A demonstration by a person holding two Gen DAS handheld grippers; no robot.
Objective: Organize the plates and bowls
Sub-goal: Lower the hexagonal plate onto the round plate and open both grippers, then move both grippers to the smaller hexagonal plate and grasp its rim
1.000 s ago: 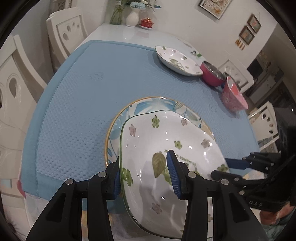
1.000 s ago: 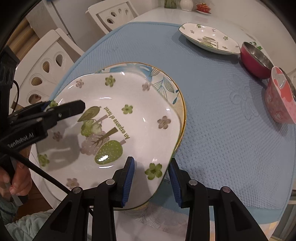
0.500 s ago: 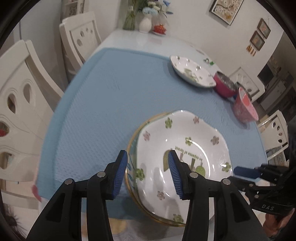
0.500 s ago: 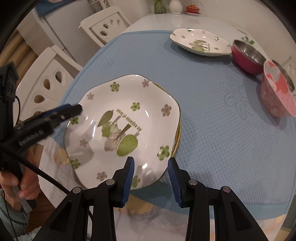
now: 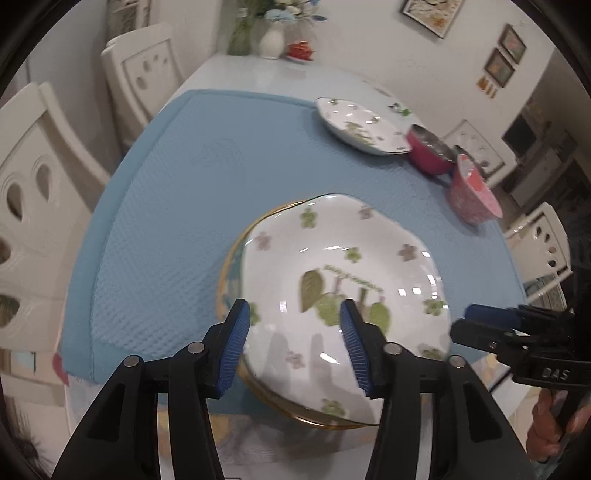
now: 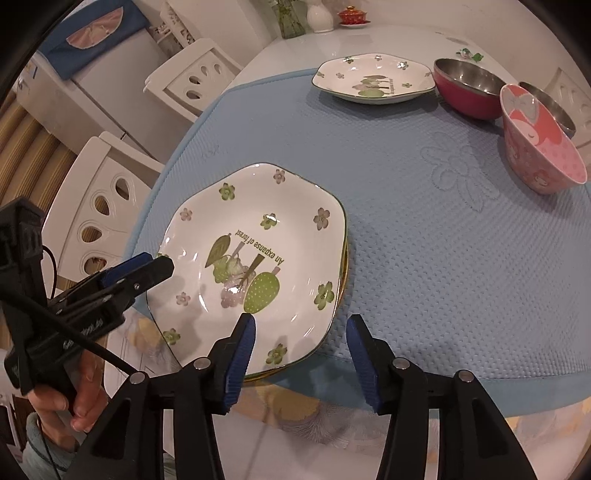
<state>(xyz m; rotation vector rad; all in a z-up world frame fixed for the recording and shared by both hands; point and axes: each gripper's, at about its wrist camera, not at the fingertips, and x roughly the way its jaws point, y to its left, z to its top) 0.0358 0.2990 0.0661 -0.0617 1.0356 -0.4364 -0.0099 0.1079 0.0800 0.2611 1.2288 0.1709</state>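
A white plate with green flowers lies flat on a gold-rimmed plate at the near edge of the blue mat. My left gripper hovers over the plate's near left rim, jaws opening, pads clear of it. My right gripper hangs over the near right rim, jaws also opening, touching nothing. A second flowered plate sits at the far side, beside a red steel-lined bowl and a pink bowl.
White chairs stand along the table's left side. A vase with flowers and a small red dish are at the far end. Another steel bowl sits behind the pink one. A person's hand holds the left gripper.
The flowered plate has come down from a tilt to lie flat on the gold-rimmed plate. Both grippers have let go of its rim, widened their jaws and drawn back from it.
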